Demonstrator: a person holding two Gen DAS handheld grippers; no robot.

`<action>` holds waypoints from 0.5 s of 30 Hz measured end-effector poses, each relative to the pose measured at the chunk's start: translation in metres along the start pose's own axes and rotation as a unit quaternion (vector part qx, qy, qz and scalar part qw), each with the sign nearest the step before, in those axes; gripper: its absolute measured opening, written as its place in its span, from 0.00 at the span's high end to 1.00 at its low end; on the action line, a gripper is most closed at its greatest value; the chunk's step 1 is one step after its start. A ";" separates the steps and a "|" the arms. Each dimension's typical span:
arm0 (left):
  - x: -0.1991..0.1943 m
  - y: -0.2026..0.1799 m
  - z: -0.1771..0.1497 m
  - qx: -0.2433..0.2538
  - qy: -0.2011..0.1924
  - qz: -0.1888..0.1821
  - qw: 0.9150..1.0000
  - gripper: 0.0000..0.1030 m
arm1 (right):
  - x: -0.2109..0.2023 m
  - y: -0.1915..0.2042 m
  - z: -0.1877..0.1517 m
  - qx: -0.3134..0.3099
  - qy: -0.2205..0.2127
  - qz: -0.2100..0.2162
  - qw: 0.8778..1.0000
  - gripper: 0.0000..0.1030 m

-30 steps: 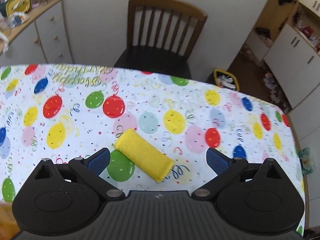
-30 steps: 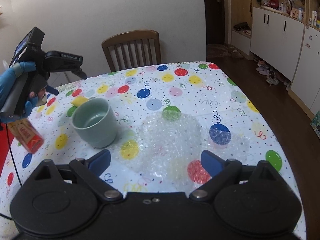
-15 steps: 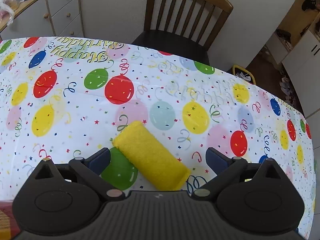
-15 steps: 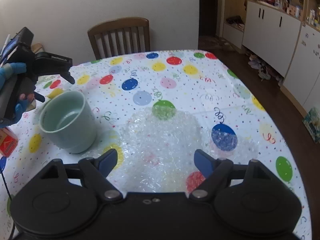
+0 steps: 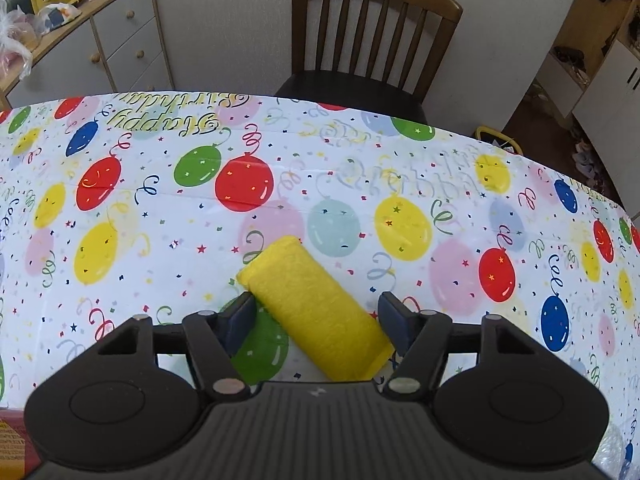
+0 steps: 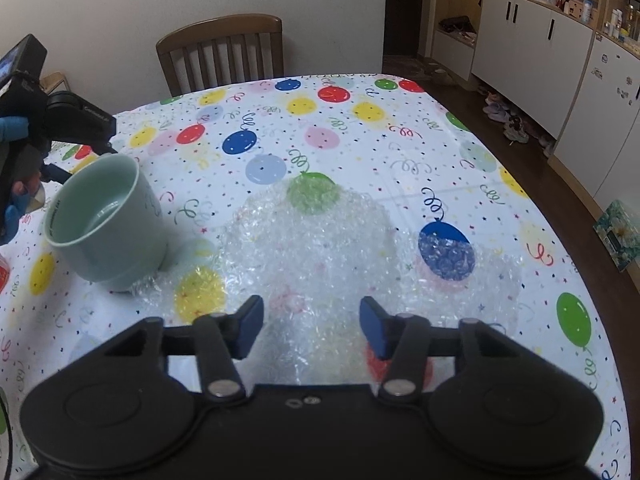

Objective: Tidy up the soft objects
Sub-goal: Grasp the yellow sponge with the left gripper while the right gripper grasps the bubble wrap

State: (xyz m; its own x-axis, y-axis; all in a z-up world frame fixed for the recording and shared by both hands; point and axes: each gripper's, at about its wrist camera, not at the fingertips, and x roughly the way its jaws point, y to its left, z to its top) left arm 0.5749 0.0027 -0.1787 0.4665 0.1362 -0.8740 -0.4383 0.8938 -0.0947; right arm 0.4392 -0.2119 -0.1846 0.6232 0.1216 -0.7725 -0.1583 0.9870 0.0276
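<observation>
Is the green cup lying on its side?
No, the green cup stands upright on the tablecloth, its open mouth facing up.

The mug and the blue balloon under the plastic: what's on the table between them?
Bubble wrap fills the stretch between the mug and the blue balloon, seen in the right wrist view.
</observation>
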 end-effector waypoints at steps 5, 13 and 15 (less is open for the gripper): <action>-0.004 0.002 -0.001 -0.002 0.000 -0.009 1.000 0.48 | -0.001 -0.002 -0.002 0.003 0.002 -0.005 1.000 0.75; -0.011 0.005 -0.004 0.004 -0.003 -0.019 1.000 0.61 | -0.012 -0.009 -0.002 0.006 -0.014 -0.015 1.000 0.94; -0.014 0.008 -0.004 0.002 -0.004 -0.024 1.000 0.63 | -0.019 -0.011 -0.002 0.009 -0.024 -0.018 1.000 0.94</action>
State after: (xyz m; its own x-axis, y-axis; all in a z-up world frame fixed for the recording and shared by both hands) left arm 0.5614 0.0062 -0.1693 0.4931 0.0965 -0.8646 -0.4122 0.9011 -0.1345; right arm 0.4281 -0.2253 -0.1716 0.6641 0.0913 -0.7421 -0.1215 0.9925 0.0134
